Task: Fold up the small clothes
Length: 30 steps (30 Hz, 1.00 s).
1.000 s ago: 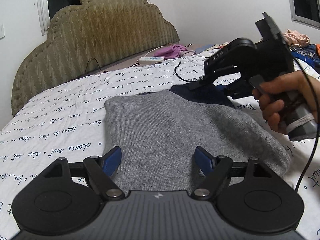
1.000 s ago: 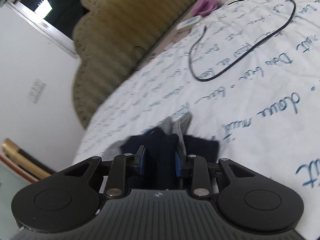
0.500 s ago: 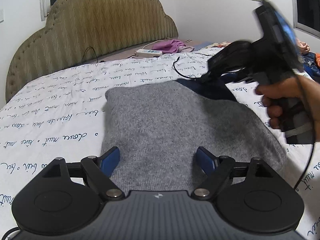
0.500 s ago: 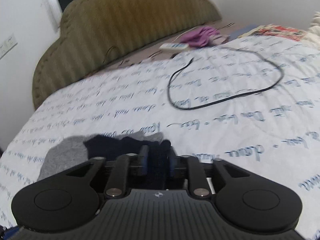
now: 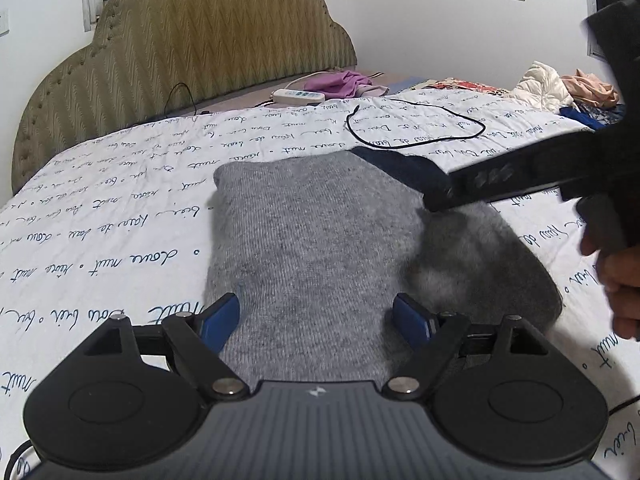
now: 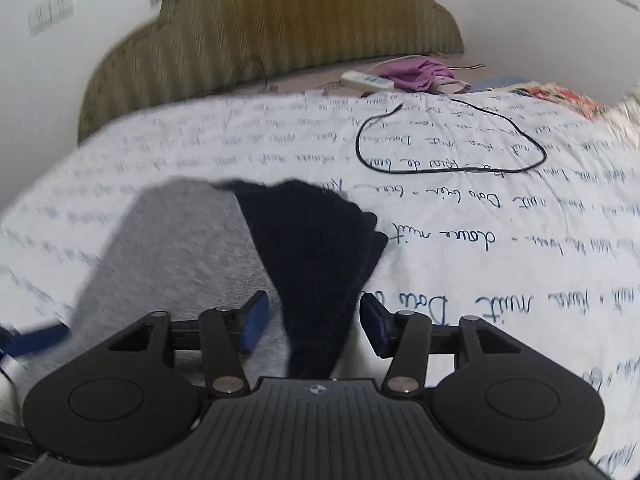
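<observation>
A grey knit garment lies folded on the printed white bedsheet, and a navy part sticks out at its far right corner. My left gripper is open over the garment's near edge, its blue pads apart from the cloth between them. In the right wrist view the right gripper has its jaws opening. The navy cloth lies between them, but the pads do not press on it. The grey knit lies to its left. One black right finger, blurred, reaches over the garment's right side.
A black cable loop lies on the sheet beyond the garment. A white power strip and purple cloth sit by the padded headboard. Piled clothes are at the far right. A hand holds the right gripper.
The right gripper has let go of the navy cloth, its jaws widening, and it has rolled upright and drawn back. The left gripper has barely moved.
</observation>
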Tool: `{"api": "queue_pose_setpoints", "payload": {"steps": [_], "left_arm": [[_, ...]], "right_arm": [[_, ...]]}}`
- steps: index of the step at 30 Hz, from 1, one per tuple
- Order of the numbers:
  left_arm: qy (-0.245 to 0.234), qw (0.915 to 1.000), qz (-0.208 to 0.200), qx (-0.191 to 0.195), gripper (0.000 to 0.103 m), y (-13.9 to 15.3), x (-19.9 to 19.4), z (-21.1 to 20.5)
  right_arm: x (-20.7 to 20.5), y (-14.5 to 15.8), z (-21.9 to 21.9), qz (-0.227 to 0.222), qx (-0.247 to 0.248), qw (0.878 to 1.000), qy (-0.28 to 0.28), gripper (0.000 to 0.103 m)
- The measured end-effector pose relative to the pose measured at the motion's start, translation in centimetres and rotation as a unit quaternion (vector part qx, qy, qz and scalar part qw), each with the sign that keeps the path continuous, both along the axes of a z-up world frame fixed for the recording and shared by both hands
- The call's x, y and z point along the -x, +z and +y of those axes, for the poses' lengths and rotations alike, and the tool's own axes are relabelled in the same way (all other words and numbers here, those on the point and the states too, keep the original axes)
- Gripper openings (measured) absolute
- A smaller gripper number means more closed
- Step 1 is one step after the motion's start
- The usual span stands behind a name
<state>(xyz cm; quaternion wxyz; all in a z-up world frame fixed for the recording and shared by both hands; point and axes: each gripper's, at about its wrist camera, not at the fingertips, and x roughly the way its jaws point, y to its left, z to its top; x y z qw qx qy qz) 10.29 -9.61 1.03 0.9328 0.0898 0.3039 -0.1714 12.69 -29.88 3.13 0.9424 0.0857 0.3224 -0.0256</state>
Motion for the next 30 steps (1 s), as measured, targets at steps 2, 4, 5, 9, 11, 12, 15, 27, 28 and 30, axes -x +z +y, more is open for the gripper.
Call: {"api": "queue_pose_setpoints", "payload": {"steps": [2,4,5,9,11,12,15,27,28,30], "left_arm": [[0.002,1.0000,0.002,-0.002,0.084,-0.1,0.2,0.1],[0.003,1.0000,0.002,-0.002,0.084,-0.1,0.4,0.3],[0.004,1.0000,0.002,-0.002,0.084,0.0,0.5,0.4],[0.006,1.0000,0.001,-0.004,0.084,0.0,0.9,0.7],[0.007,1.0000,0.001,-0.007,0.084,0.0,1.1,0.8],[0.008,0.9999,0.000,-0.008,0.084,0.1,1.2,0.9],[0.012,0.9998,-0.003,-0.012,0.084,0.1,1.6,1.3],[0.024,0.9996,0.014,-0.003,0.084,-0.2,2.0,2.5],[0.025,0.9996,0.016,-0.001,0.084,-0.3,1.9,2.7],[0.028,0.9994,0.021,0.003,0.084,-0.3,1.8,2.8]], "right_arm": [[1.5,0.4,0.9,-0.015,0.004,1.000,0.003,0.059],[2.6,0.3,1.7,-0.014,0.005,1.000,0.012,0.068],[3.0,0.0,2.1,-0.007,0.005,1.000,0.016,0.069],[3.7,-1.1,3.2,0.016,0.030,0.999,0.010,0.071],[3.7,-1.7,3.0,0.029,0.046,0.998,-0.017,0.072],[3.8,-1.8,2.8,0.030,0.048,0.998,-0.029,0.074],[5.6,-1.2,2.3,0.007,0.033,0.998,-0.046,0.080],[8.2,-2.8,3.6,0.028,0.029,0.998,-0.038,0.092],[8.5,-2.6,3.7,0.021,0.025,0.999,-0.040,0.095],[9.0,-2.4,3.8,0.013,0.022,0.999,-0.041,0.100]]}}
